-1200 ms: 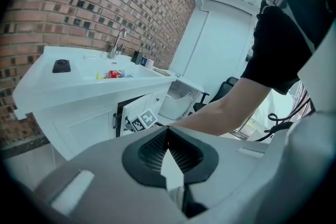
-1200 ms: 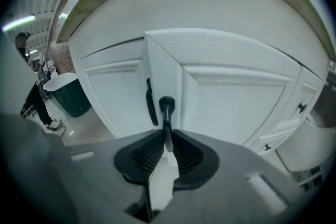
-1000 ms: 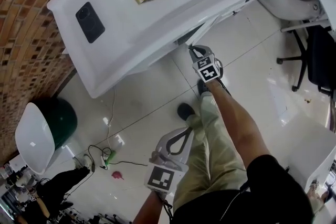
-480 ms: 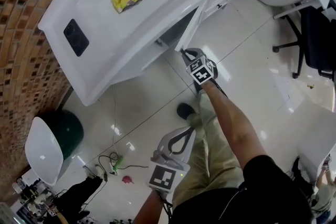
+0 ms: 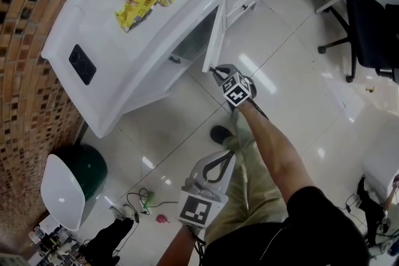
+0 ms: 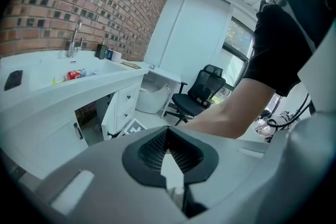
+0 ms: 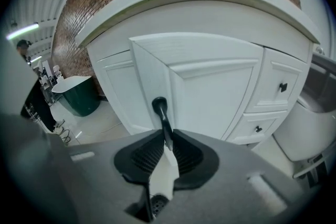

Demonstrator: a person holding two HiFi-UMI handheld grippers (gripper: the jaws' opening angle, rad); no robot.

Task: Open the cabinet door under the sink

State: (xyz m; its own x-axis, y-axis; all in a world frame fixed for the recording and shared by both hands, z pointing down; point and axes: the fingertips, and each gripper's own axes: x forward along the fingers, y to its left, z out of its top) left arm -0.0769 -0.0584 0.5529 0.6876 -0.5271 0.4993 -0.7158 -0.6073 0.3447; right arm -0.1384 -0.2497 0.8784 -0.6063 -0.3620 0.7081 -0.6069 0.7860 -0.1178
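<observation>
White sink counter against brick wall. White panelled cabinet door beneath it, standing ajar. Left gripper low beside trouser leg, jaws together, nothing between. Right gripper clamped on door's slim black bar handle.

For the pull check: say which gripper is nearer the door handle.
Right. The right gripper is shut on the door handle; the left gripper hangs well back, beside the person's leg.
</observation>
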